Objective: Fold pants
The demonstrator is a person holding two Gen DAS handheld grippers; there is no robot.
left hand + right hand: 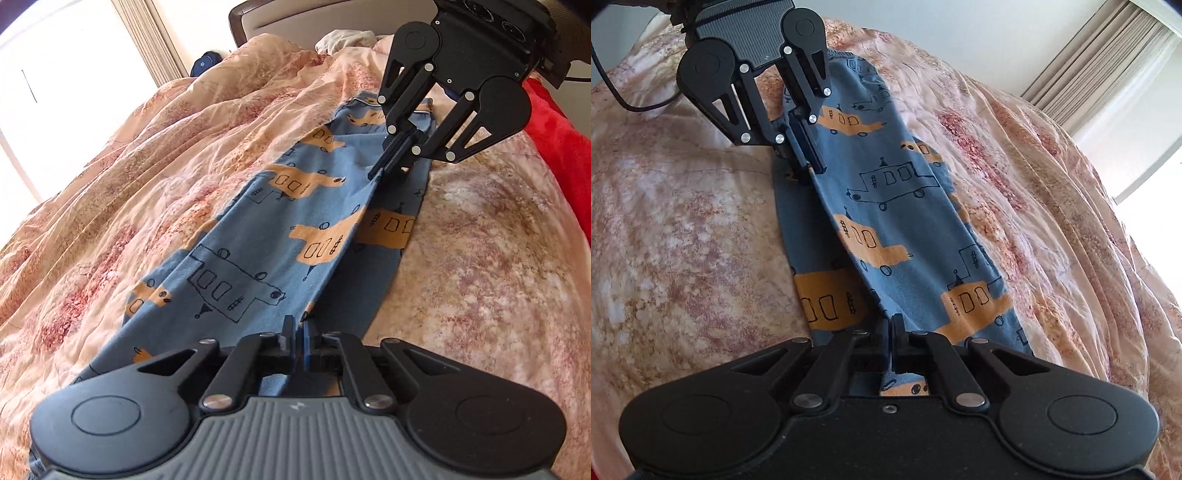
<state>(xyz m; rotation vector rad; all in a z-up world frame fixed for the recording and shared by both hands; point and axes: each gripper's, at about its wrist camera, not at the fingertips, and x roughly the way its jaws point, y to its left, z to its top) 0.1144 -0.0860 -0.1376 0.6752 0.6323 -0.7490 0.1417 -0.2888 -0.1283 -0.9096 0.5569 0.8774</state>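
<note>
blue pants (258, 236) with orange car print, stretched, rumpled

The left gripper (298, 334) sits at the bottom edge, jaws pressed together on a fold of the blue patterned pants (266, 236). The pants stretch lengthwise away across the pink floral duvet (129, 177). At the far end, the right gripper (388, 162) clamps the same raised edge. A red blanket (561, 147) lies at right, beside the duvet.
</note>
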